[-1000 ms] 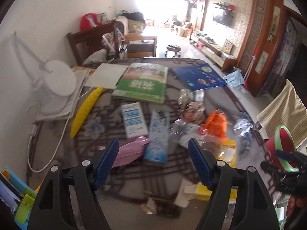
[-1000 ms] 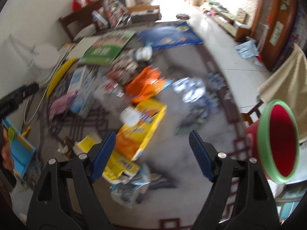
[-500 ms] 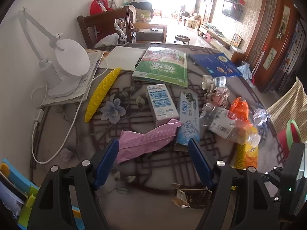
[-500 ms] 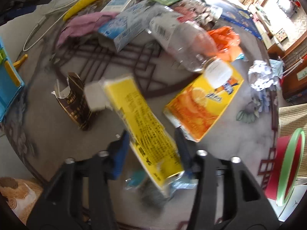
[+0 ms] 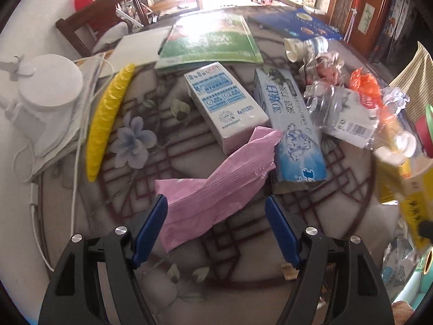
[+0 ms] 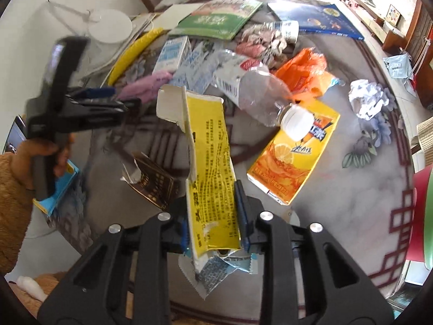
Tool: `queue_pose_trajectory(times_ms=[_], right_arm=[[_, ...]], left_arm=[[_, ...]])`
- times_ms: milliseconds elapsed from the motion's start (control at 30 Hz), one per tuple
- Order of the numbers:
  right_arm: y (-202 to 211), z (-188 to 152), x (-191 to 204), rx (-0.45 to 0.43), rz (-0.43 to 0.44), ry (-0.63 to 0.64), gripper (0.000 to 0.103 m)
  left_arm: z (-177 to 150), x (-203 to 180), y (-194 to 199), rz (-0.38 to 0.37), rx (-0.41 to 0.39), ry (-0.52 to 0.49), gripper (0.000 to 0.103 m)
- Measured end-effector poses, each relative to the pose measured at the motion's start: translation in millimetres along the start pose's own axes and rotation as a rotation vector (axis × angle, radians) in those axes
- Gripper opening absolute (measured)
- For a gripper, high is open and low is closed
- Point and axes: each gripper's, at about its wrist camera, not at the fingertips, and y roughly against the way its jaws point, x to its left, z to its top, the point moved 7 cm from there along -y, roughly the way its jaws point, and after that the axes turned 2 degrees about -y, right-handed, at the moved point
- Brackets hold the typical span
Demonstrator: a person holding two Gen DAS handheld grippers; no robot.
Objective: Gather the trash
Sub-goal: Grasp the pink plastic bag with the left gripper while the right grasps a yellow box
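Note:
My right gripper (image 6: 213,214) is shut on a flattened yellow carton (image 6: 209,159) and holds it up above the table; the carton also shows at the right edge of the left wrist view (image 5: 411,189). My left gripper (image 5: 216,230) is open, its fingers either side of the near end of a pink plastic bag (image 5: 216,187) on the table. Trash lies around: a white-blue carton (image 5: 224,103), a light blue toothpaste box (image 5: 292,130), a crushed clear bottle (image 6: 251,92), an orange juice carton (image 6: 295,157), an orange bag (image 6: 305,70).
A red bin with a green rim (image 6: 425,214) stands at the table's right. A white lamp base (image 5: 46,92), a yellow strip (image 5: 107,119), a green book (image 5: 211,40) and a blue book (image 6: 316,19) lie at the back. A torn brown packet (image 6: 151,181) lies near the front edge.
My right gripper has closed on the yellow carton and lifted it. My left gripper has moved forward and down to the pink bag.

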Motion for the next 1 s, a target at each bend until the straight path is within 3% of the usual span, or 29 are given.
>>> queue_pose_trajectory(times_ms=[133,167,200,333,400,633,1000], right_arm=[[12,5,5,-0.03,-0.003,0.003,0.028],[14,7,5,-0.037,-0.002,0.005,0.028],[16,8,6,-0.04,-0.001,0.007,0.028],[20,12,7,-0.054,-0.003,0.005,0.028],[25,16,8,-0.068,-0.005,0.004,0.028],[47,30,13,-0.13,-0.003,0.005,0.028],[91,50,16,-0.272,-0.059,0.039,0.028]], left_arm=[[2,4,-13,0.025,0.011,0.025,0.066],[3,4,-14,0.014,0.011,0.035,0.059],[3,4,-15,0.001,0.017,0.049,0.045],[2,11,-9,-0.02,0.0,0.112,0.024],[-1,16,-1,-0.029,-0.018,0.157,0.018],[-11,20,45,-0.063,-0.111,0.255,0.013],[23,-28,139,-0.1,-0.345,0.2,0.013]])
